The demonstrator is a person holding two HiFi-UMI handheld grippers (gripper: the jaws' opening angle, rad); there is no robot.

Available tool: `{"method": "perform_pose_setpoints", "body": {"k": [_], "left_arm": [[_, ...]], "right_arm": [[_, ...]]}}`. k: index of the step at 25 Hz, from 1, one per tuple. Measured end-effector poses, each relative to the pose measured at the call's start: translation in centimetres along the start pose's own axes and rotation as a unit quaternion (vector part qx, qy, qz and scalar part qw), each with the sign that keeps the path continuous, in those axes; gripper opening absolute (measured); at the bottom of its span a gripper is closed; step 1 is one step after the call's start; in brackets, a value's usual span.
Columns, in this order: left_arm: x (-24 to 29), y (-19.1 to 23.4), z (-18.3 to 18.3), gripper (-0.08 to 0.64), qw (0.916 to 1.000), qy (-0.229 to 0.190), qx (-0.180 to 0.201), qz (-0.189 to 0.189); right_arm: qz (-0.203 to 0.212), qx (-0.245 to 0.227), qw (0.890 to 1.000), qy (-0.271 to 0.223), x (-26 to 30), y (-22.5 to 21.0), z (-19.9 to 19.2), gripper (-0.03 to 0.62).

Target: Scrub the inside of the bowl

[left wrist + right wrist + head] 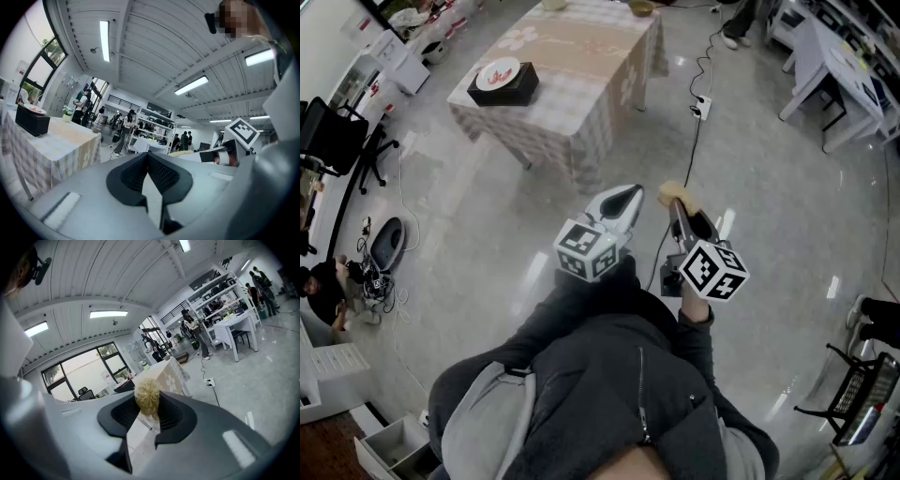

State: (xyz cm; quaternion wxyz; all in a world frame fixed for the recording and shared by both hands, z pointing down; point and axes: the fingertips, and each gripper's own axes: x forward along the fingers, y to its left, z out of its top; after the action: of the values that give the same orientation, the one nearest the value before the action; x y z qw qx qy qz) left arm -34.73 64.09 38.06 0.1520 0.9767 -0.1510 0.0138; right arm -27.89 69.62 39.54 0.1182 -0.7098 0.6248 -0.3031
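Observation:
The bowl, white with red inside, sits on a black box on the checked table, far ahead of both grippers. In the left gripper view the bowl shows at the far left on that box. My left gripper is held in front of my body, shut with nothing between its pads. My right gripper is beside it, shut on a yellowish fibrous scrubber. The scrubber sticks out past the jaw tips of the right gripper.
A shiny floor lies between me and the table. A cable and power strip run along the floor right of the table. White tables stand at the back right, an office chair at the left. Several people stand near distant shelves.

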Motion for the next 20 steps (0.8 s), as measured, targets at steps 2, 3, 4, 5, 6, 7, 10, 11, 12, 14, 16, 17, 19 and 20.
{"method": "perform_pose_setpoints", "body": {"k": [2, 3, 4, 5, 6, 7, 10, 11, 12, 14, 16, 17, 19, 20], "left_arm": [[0.0, -0.1, -0.1, 0.009, 1.0, 0.002, 0.001, -0.001], [0.0, -0.2, -0.1, 0.009, 1.0, 0.003, 0.001, -0.002], [0.0, -0.2, -0.1, 0.009, 1.0, 0.004, 0.002, -0.003], [0.0, -0.2, -0.1, 0.009, 1.0, 0.005, 0.002, -0.004], [0.0, -0.2, -0.1, 0.009, 1.0, 0.005, 0.002, -0.005], [0.0, -0.1, -0.2, 0.009, 1.0, 0.006, 0.001, -0.005], [0.2, 0.4, -0.2, 0.009, 0.9999, 0.009, 0.0, -0.007], [0.4, 0.6, -0.2, 0.009, 0.9999, 0.01, -0.001, -0.007], [0.7, 0.9, -0.2, 0.009, 0.9999, 0.01, -0.002, -0.008], [1.5, 1.1, -0.1, 0.009, 0.9999, 0.011, -0.003, -0.012], [2.5, 1.3, 0.1, 0.009, 0.9997, 0.013, -0.002, -0.019], [3.1, 1.6, 0.2, 0.009, 0.9996, 0.015, -0.001, -0.023], [4.2, 2.3, 0.3, 0.009, 0.9995, 0.019, 0.0, -0.027], [4.8, 2.7, 0.4, 0.009, 0.9994, 0.02, -0.001, -0.028]], "right_arm": [[0.002, 0.004, 1.0, 0.0, -0.1, 0.0, -0.1, 0.103], [0.004, 0.005, 1.0, 0.001, -0.1, 0.1, -0.1, 0.103], [0.006, 0.005, 1.0, 0.002, 0.0, 0.2, -0.2, 0.103], [0.007, 0.006, 1.0, 0.003, 0.0, 0.2, -0.3, 0.103], [0.008, 0.005, 1.0, 0.004, 0.1, 0.3, -0.3, 0.103], [0.007, 0.005, 1.0, 0.004, 0.2, 0.3, -0.4, 0.103], [0.005, 0.007, 1.0, 0.002, 0.6, 0.2, -0.3, 0.104], [0.004, 0.008, 1.0, 0.0, 0.8, 0.1, -0.2, 0.106], [0.004, 0.011, 1.0, -0.003, 1.0, 0.0, -0.1, 0.106], [0.001, 0.018, 1.0, -0.009, 1.4, -0.6, 0.6, 0.107], [-0.004, 0.022, 1.0, -0.013, 2.0, -1.3, 1.3, 0.107], [-0.007, 0.023, 1.0, -0.015, 2.4, -1.6, 1.6, 0.107], [-0.012, 0.023, 1.0, -0.016, 3.4, -2.1, 2.2, 0.107], [-0.014, 0.022, 1.0, -0.017, 4.0, -2.3, 2.5, 0.107]]}}
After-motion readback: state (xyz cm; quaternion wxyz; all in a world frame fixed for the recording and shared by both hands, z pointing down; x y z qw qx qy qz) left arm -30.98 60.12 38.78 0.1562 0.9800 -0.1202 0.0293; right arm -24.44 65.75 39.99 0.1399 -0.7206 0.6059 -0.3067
